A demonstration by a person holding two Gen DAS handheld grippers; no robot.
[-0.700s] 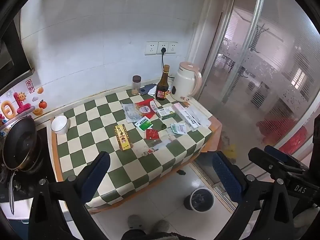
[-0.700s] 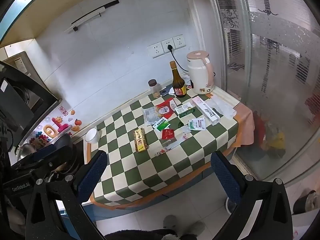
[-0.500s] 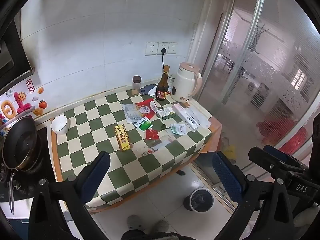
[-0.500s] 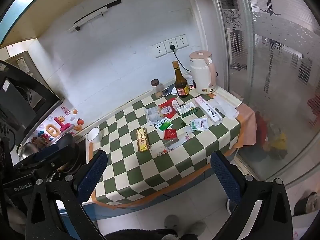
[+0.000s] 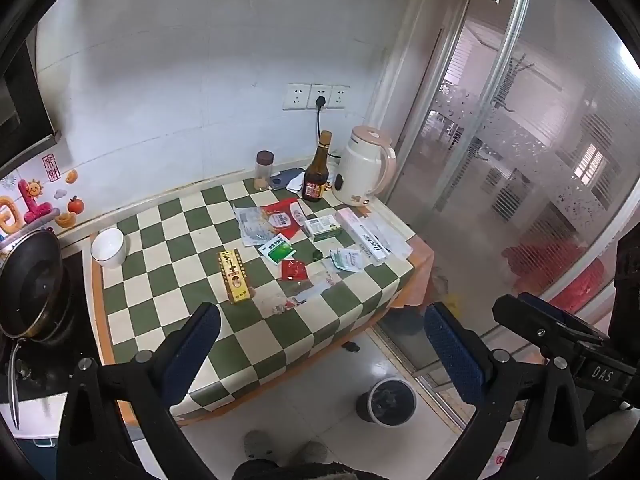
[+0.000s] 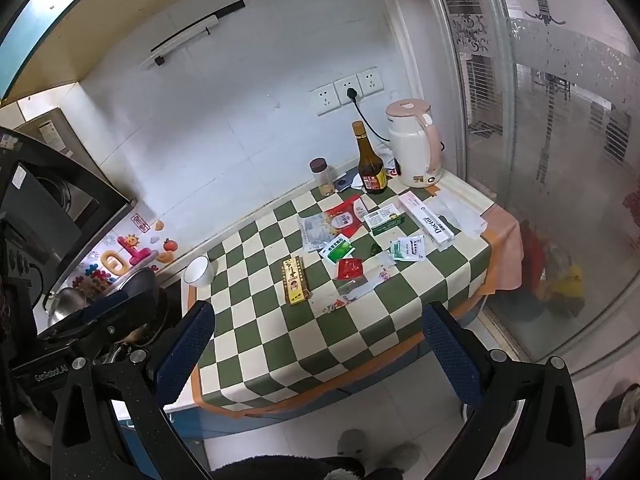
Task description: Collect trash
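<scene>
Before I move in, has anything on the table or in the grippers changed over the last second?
Only the right gripper shifted a little: the table sits slightly lower and to the right in its view. Nothing was grabbed or let go. Both grippers are open and empty, the left gripper holding its view, and the yellow box, red packet and other litter lie untouched.

Wrappers (image 5: 294, 271) mid-table (image 5: 160, 280) — bottle (image 5: 316, 172), kettle (image 5: 366, 172) behind; bin (image 5: 386, 400) below.
</scene>
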